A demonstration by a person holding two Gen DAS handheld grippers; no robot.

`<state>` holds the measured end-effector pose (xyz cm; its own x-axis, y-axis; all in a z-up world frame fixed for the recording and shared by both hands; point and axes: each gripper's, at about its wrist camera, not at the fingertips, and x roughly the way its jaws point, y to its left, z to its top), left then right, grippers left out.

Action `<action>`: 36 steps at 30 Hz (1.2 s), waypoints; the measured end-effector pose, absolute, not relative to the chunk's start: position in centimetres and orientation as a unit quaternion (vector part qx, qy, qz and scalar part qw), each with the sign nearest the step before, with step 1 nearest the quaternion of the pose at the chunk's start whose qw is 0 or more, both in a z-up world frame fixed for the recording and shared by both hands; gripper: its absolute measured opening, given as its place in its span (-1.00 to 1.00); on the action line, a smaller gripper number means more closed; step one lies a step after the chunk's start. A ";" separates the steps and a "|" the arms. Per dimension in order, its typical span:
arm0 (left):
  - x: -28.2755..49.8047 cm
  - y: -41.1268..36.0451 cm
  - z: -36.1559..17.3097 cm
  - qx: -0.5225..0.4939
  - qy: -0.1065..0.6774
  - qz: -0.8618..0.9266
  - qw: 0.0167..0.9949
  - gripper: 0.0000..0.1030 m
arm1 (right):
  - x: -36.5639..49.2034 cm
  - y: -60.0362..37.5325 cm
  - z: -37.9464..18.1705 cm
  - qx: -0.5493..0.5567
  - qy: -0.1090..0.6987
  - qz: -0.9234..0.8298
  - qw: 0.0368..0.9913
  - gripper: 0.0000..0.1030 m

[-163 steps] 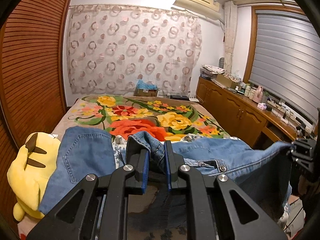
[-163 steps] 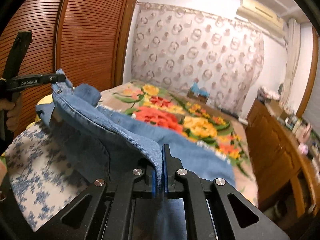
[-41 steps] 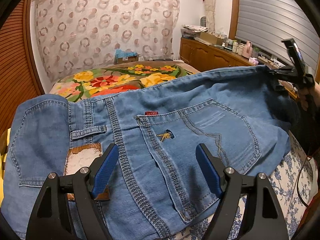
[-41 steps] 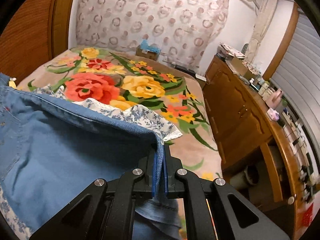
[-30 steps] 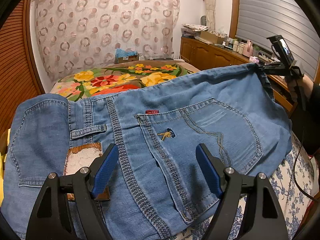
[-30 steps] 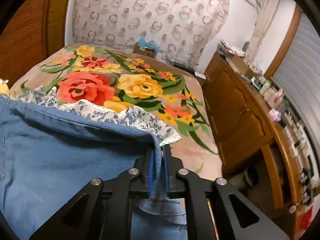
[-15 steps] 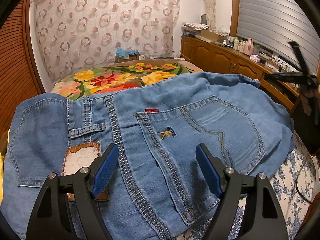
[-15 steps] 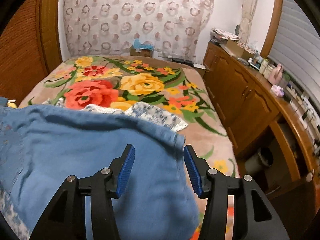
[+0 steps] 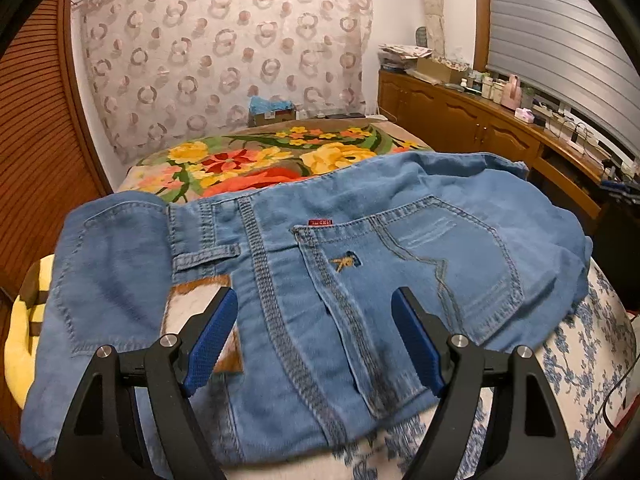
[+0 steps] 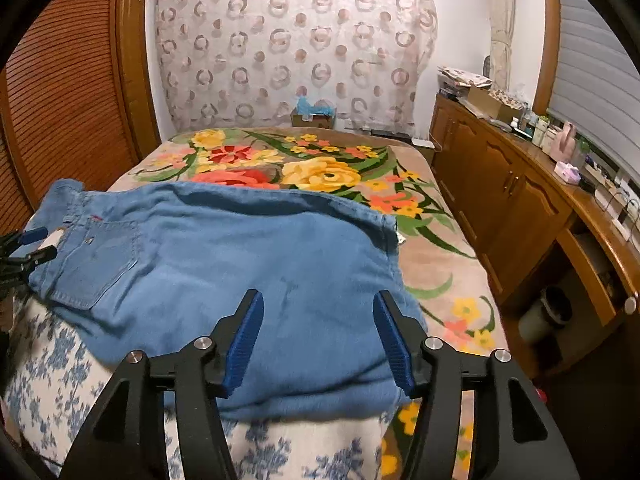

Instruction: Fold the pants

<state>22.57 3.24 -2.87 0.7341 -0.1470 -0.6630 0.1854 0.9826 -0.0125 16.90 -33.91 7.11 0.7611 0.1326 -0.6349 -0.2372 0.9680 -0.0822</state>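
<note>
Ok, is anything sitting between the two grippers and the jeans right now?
Nothing visible. The jeans lie spread on the bed directly below the open left gripper, and the right gripper, whose jaws have just been opening, hangs over bare denim with nothing held between them.

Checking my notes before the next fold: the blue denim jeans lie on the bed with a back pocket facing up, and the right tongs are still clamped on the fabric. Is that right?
Not quite. The right tongs stand open, holding nothing, as the right wrist view shows; their jaws have just been opening. The blue denim jeans do lie on the bed, a back pocket facing up.
</note>
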 end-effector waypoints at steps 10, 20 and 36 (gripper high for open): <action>19.1 3.7 -3.3 0.013 0.362 -0.061 0.930 0.55 | 13.9 -36.9 4.7 -0.039 0.354 0.099 0.929 0.46; 17.5 4.5 -4.6 -0.001 0.373 -0.047 0.927 0.55 | 13.2 -40.3 0.8 0.036 0.402 0.098 0.910 0.47; 16.5 5.4 -4.6 -0.012 0.368 -0.041 0.929 0.55 | 17.3 -40.7 -0.6 0.113 0.403 0.098 0.903 0.53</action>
